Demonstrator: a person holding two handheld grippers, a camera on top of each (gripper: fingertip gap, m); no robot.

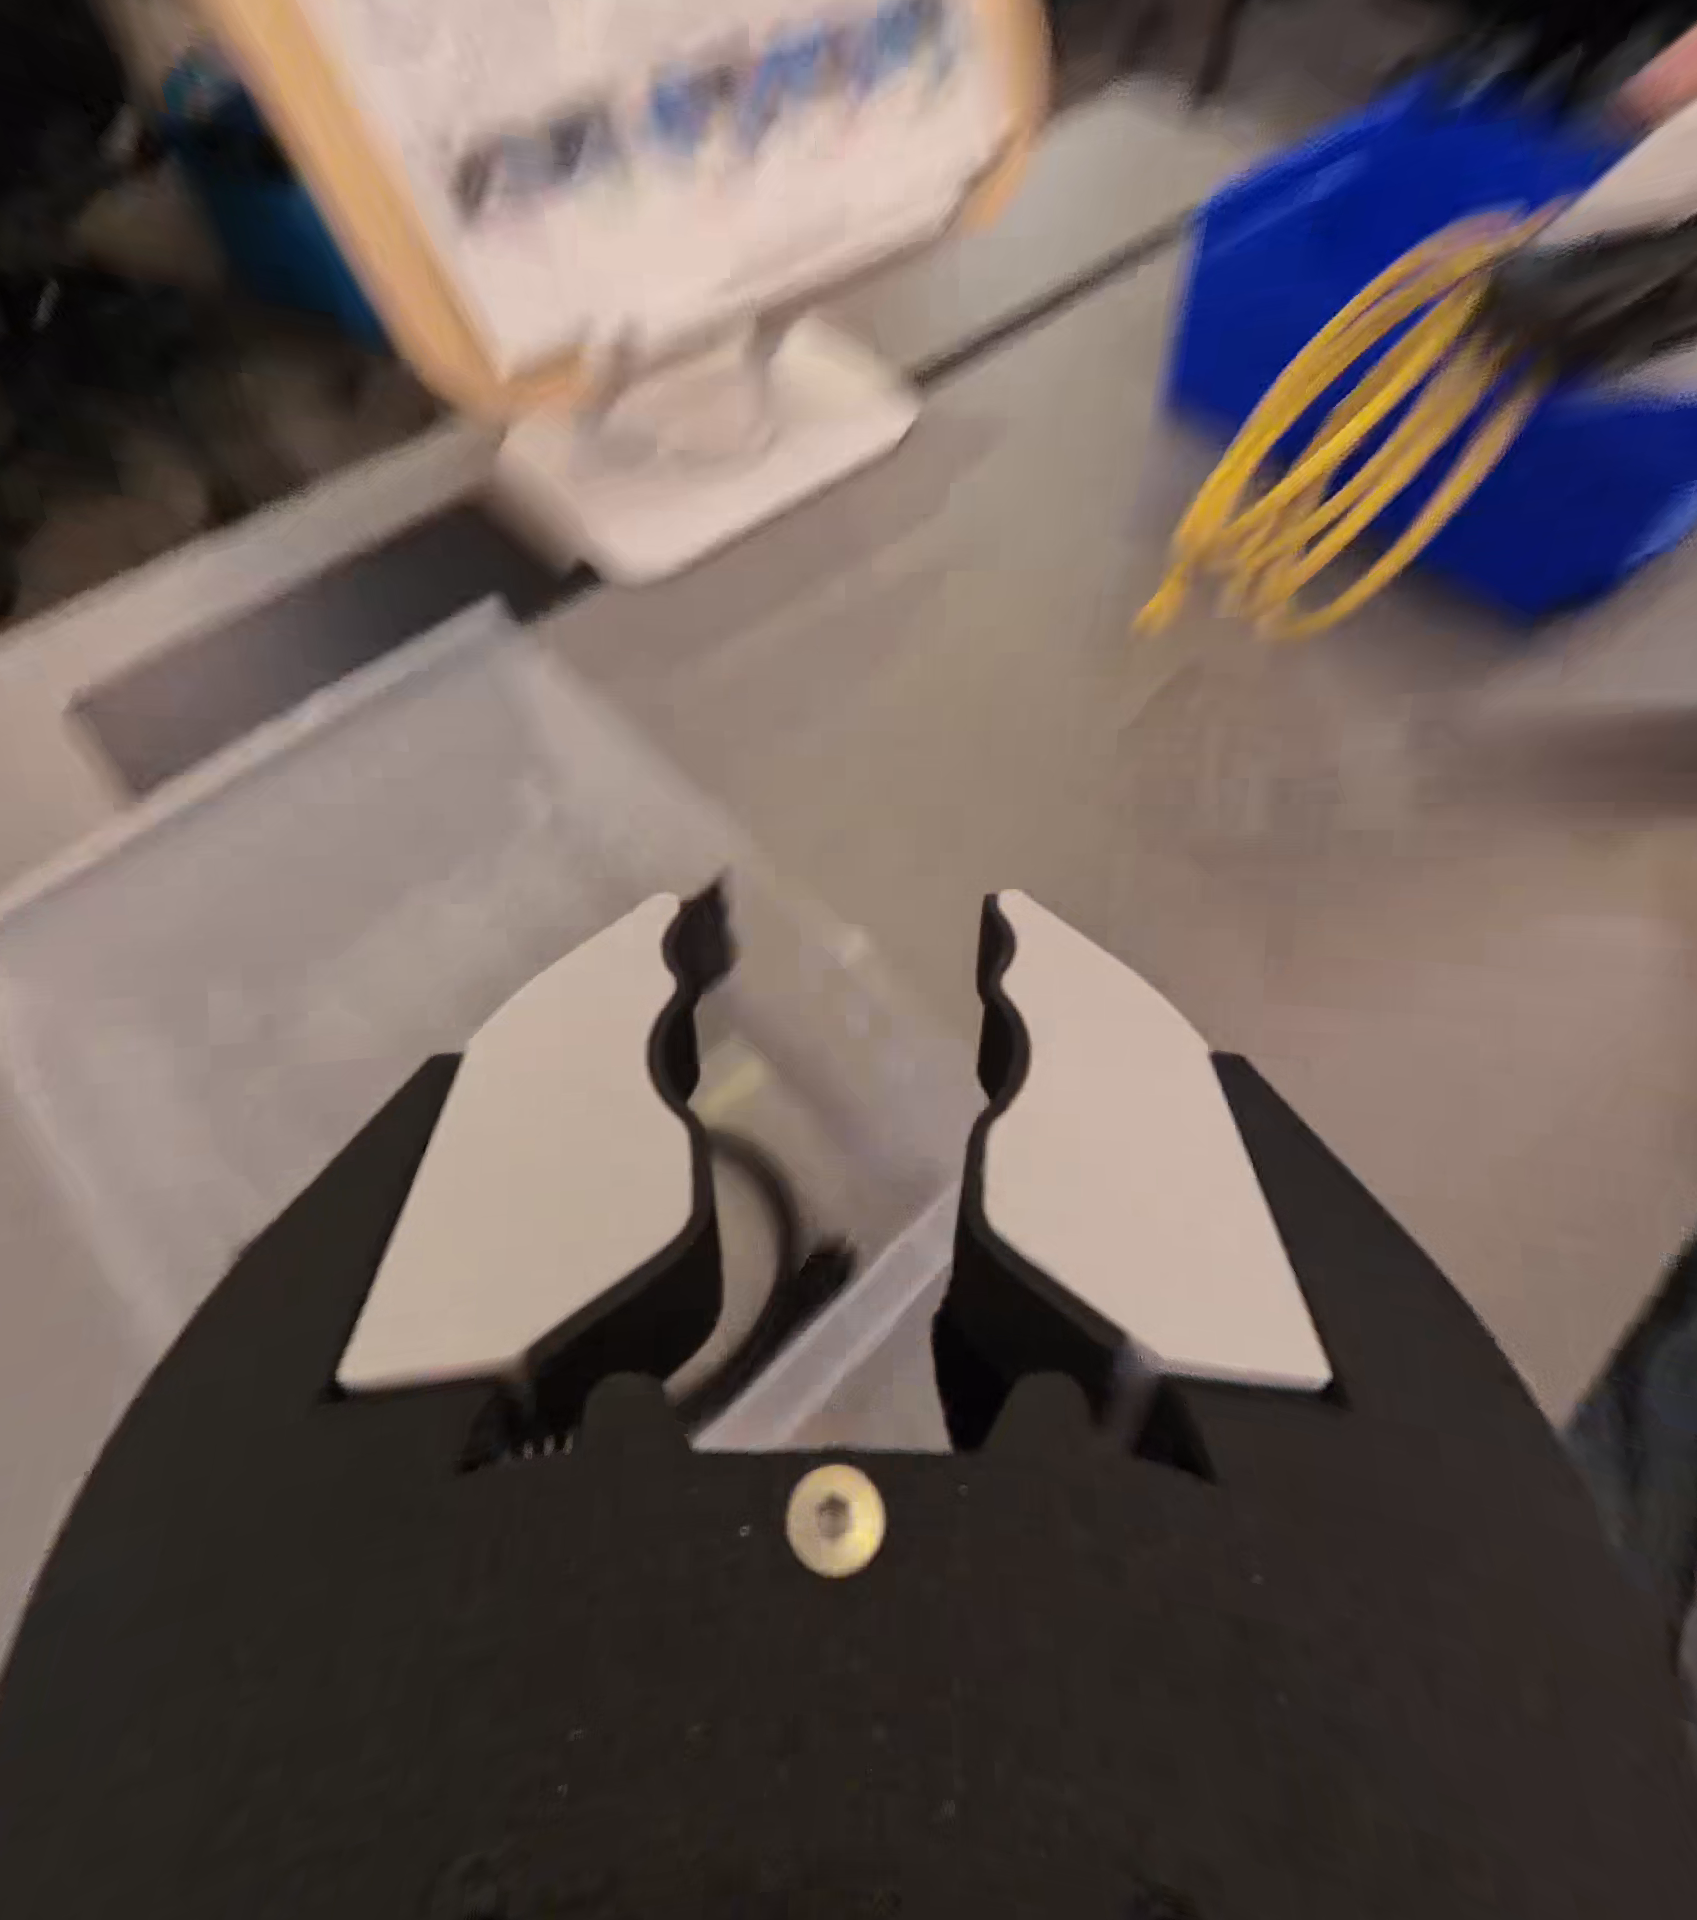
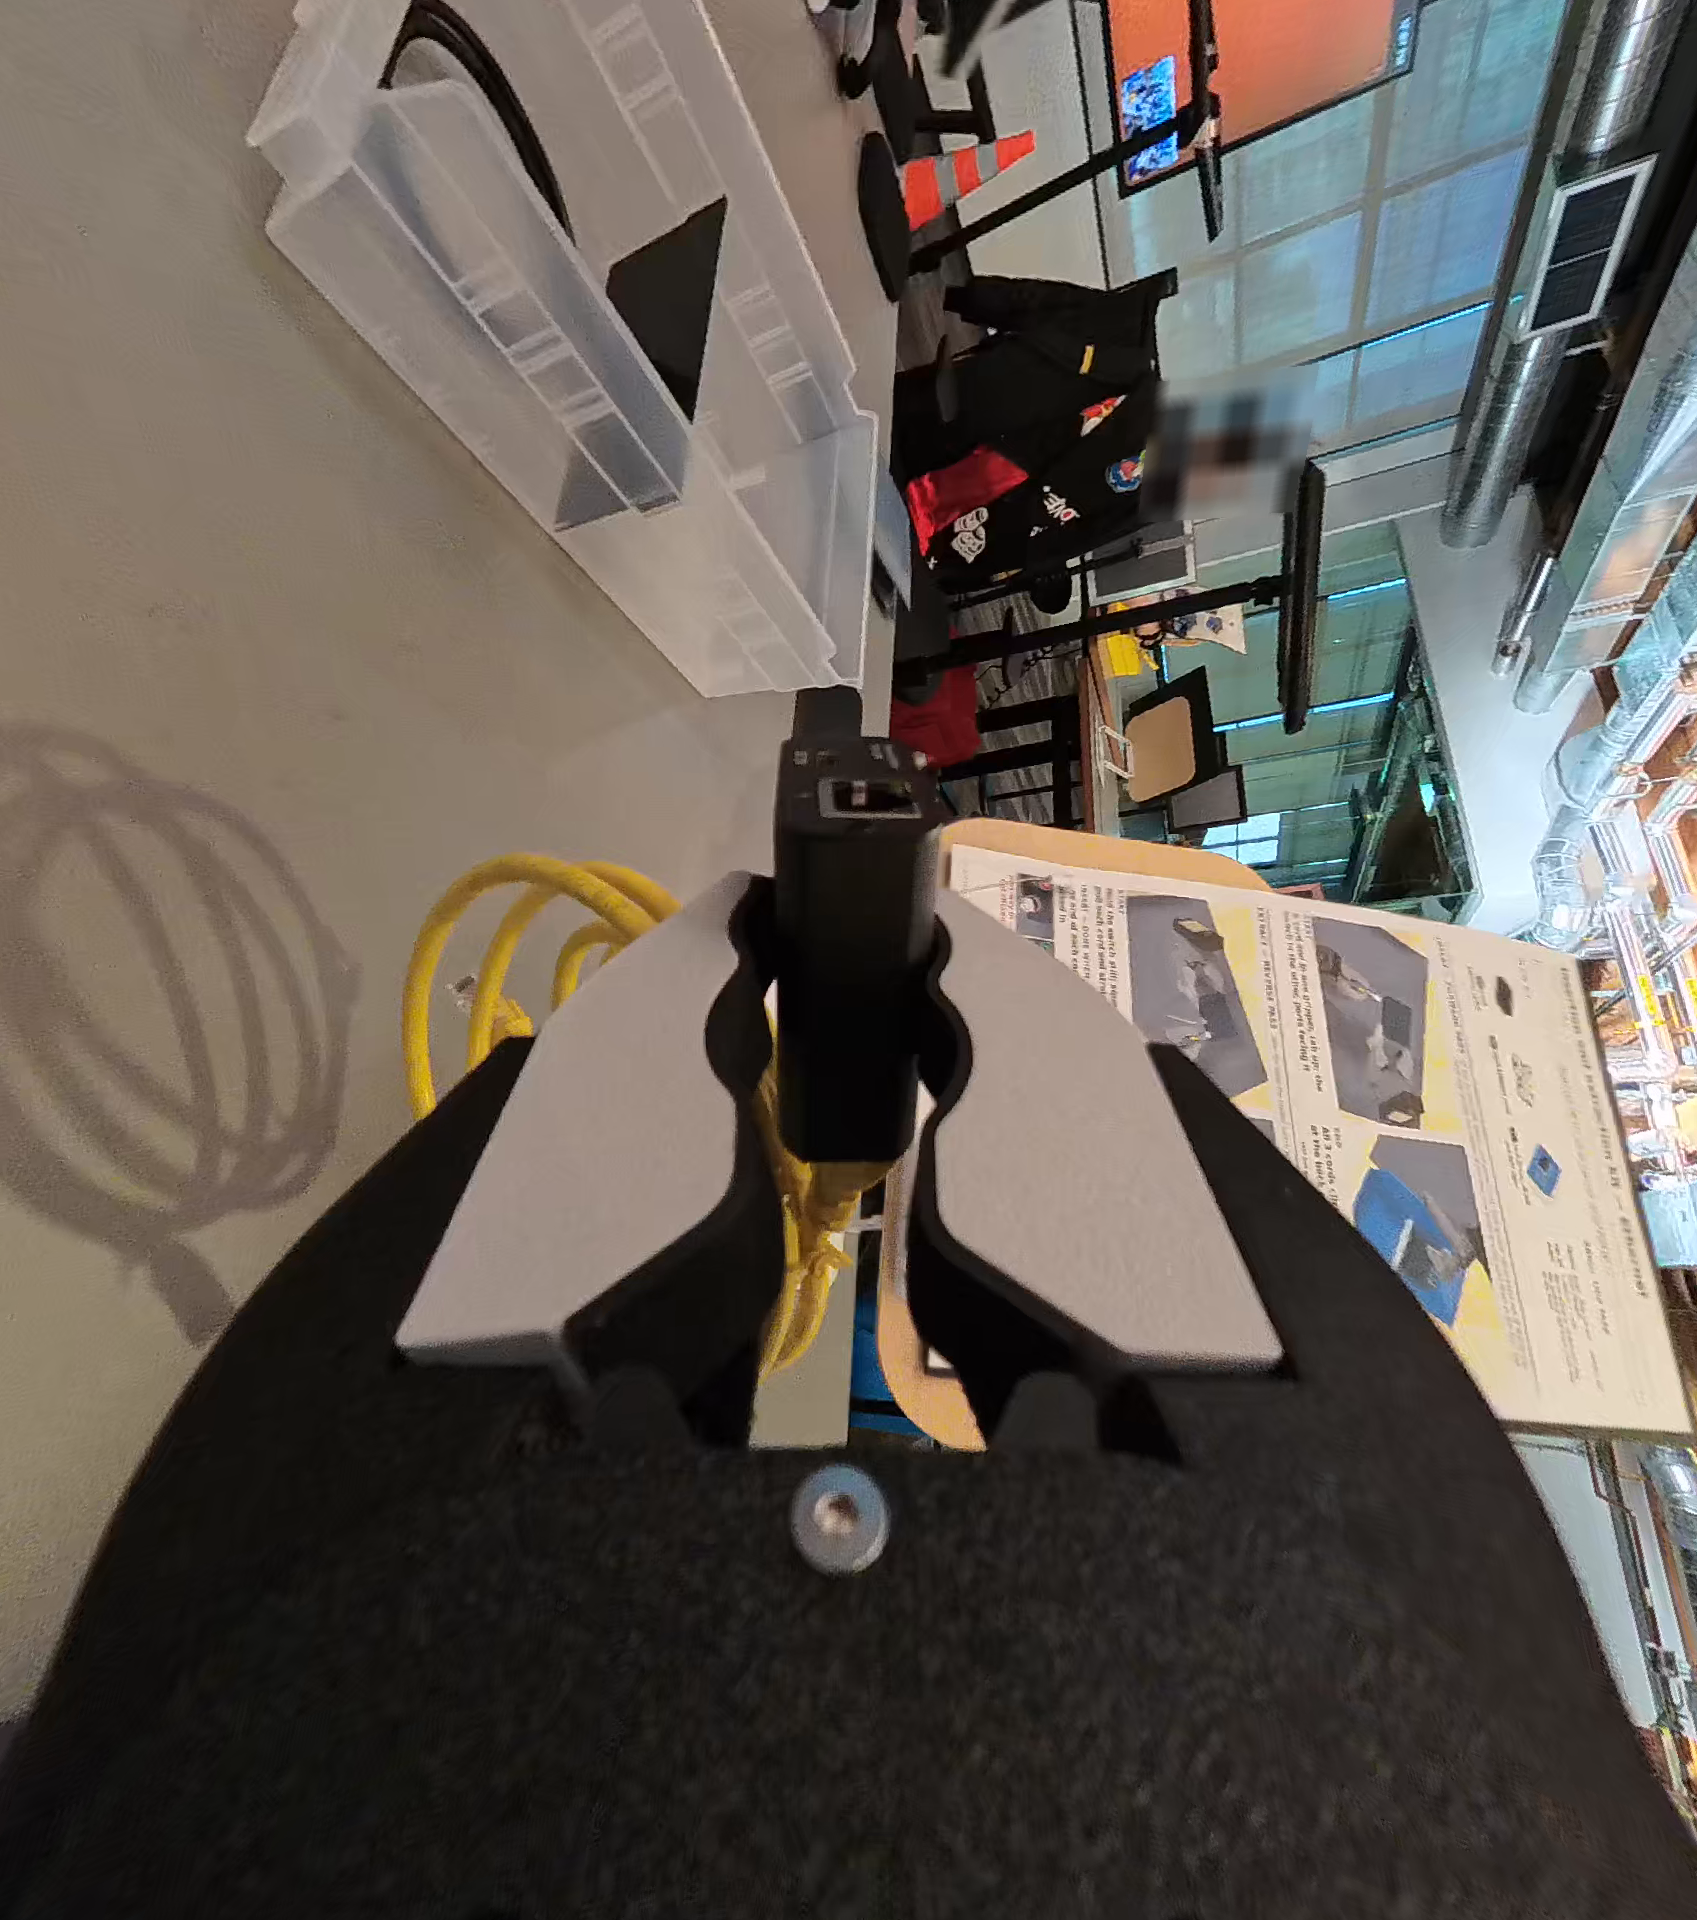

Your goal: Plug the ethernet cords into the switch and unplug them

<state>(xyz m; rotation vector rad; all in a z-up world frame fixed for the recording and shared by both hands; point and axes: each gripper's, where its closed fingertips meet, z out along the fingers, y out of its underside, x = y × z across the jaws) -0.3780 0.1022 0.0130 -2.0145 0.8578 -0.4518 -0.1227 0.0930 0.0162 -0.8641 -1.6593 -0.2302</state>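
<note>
In the right wrist view my right gripper is shut on a black switch, held with one open port facing away. Yellow ethernet cords are plugged into its near end and loop out to the left, with one loose clear plug showing. In the blurred left wrist view my left gripper is open with nothing between its pads, above a clear plastic bin. The yellow cords hang from the right gripper at the upper right.
A blue bin stands behind the hanging cords. An instruction sheet on a wooden stand is at the back; it also shows in the right wrist view. A clear bin holds a black cable. The grey table carries the cords' shadow. The gap from one gripper's tips to the other's is roughly 25 cm.
</note>
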